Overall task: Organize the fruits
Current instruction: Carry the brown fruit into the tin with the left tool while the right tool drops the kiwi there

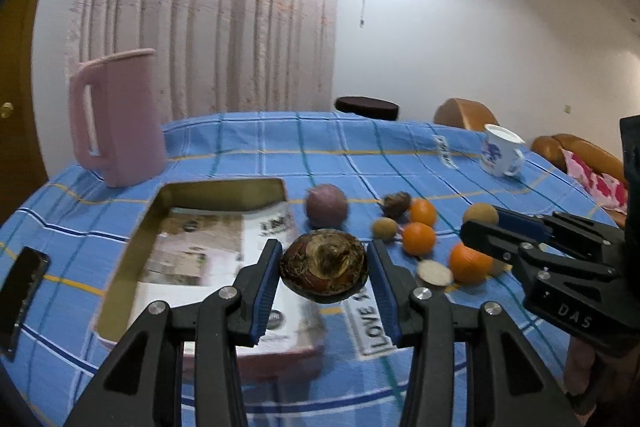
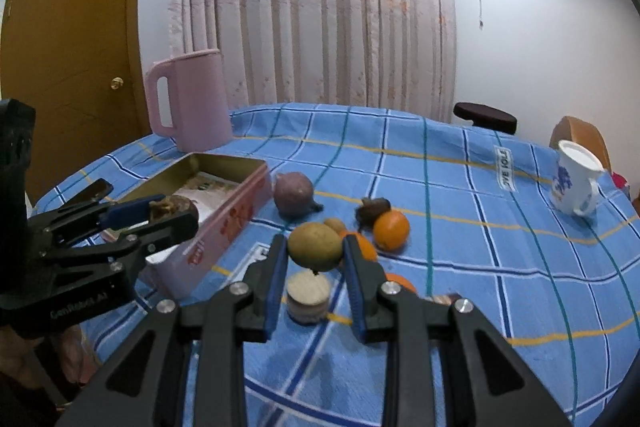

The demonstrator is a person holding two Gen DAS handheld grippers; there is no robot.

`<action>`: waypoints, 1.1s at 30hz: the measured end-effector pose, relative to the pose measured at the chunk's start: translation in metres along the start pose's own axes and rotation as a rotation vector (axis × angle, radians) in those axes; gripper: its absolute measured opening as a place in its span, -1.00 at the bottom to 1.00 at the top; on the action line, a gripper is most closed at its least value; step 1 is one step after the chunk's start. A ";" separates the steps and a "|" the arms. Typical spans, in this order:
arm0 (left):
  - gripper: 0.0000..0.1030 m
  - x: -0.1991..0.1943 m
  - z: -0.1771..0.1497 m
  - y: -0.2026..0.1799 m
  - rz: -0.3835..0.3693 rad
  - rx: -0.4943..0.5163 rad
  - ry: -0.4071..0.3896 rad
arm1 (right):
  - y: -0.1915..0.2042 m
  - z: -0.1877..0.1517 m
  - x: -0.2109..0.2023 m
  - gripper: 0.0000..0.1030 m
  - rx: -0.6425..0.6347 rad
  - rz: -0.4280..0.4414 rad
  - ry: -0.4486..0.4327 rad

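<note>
Left gripper point(image 1: 323, 267) clamped around a dark brown fruit point(image 1: 323, 266), lifted beside the open tin point(image 1: 224, 187), likely for dropping in.

Right gripper point(image 2: 316, 247) squeezed around a green-brown fruit point(image 2: 316, 246), raised above oranges point(image 2: 391, 230) just beyond.

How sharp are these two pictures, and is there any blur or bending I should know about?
Left wrist view: the left gripper and its dark brown fruit are fairly sharp, the tin box smeared. Right wrist view: the right gripper and greenish fruit are crisp. Fisheye bends the tablecloth lines in both.
</note>
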State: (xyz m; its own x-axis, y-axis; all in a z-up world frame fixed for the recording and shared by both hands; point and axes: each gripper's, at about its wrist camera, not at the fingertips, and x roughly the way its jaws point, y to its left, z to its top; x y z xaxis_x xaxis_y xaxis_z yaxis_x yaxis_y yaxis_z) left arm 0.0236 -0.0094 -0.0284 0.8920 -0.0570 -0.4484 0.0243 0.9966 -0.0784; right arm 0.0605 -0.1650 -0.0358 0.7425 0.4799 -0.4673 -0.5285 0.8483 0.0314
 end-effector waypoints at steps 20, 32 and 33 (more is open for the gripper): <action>-0.10 0.017 0.011 0.072 0.159 -0.055 0.045 | 0.068 0.043 0.065 -0.40 -0.096 0.180 0.034; -0.10 0.035 0.007 0.094 0.189 -0.059 0.116 | 0.097 0.031 0.110 -0.40 -0.153 0.211 0.135; -0.10 0.036 0.007 0.095 0.187 -0.057 0.121 | 0.097 0.030 0.111 -0.40 -0.153 0.211 0.142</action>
State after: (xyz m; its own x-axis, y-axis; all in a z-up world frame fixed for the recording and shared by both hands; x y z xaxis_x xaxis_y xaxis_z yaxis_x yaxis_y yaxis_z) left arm 0.0608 0.0837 -0.0457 0.8177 0.1187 -0.5633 -0.1655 0.9857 -0.0326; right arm 0.1040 -0.0223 -0.0586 0.5506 0.5968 -0.5837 -0.7291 0.6843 0.0120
